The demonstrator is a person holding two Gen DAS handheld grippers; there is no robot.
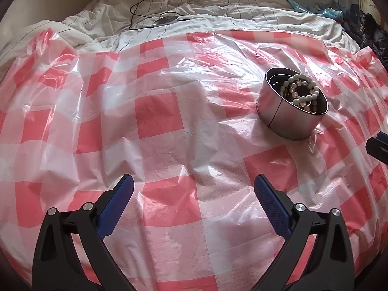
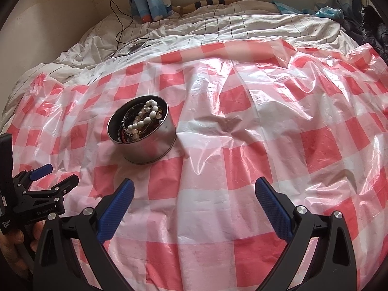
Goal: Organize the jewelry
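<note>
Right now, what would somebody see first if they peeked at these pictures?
Probably the round metal tin heaped with white bead bracelets, sitting on the red-and-white checked plastic sheet over the bed. Then both open grippers, left and right, hovering empty nearby.

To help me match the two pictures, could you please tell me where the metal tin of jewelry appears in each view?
Left wrist view: the metal tin sits right of centre, on the checked plastic sheet.
Right wrist view: the tin sits left of centre, ahead of the right gripper.
Shared landmark: the white bead bracelet lying on top inside the tin.
</note>
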